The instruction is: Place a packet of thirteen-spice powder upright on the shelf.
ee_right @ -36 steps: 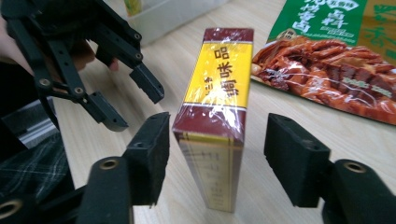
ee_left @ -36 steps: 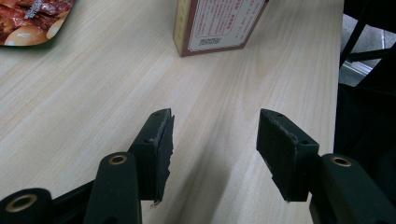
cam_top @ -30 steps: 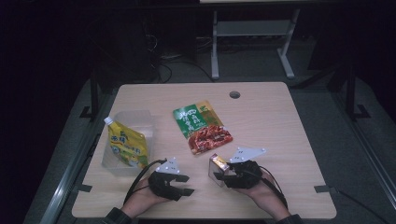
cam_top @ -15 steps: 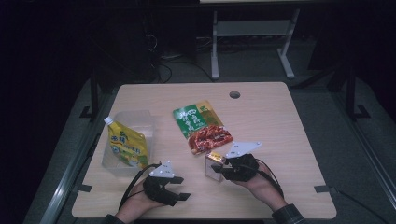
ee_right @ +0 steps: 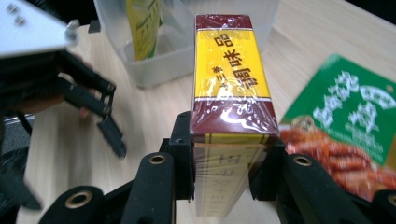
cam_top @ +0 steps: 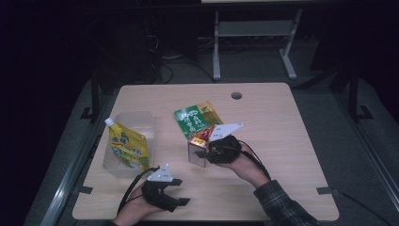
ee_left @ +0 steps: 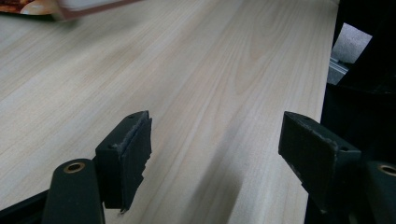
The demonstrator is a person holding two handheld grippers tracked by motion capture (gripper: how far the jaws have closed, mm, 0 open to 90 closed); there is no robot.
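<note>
Fingers of the left gripper (cam_top: 181, 192) are standing wide apart, holding nothing, low over the near edge of the pale wooden table (cam_top: 282, 141). Left of centre, a yellow spouted pouch (cam_top: 127, 147) is leaning in a clear plastic tub (cam_top: 141, 120). Right gripper (cam_top: 201, 151) is clamping a maroon-and-yellow wrapped box (ee_right: 229, 79), raised beside a green snack packet (cam_top: 195, 118) lying flat.
</note>
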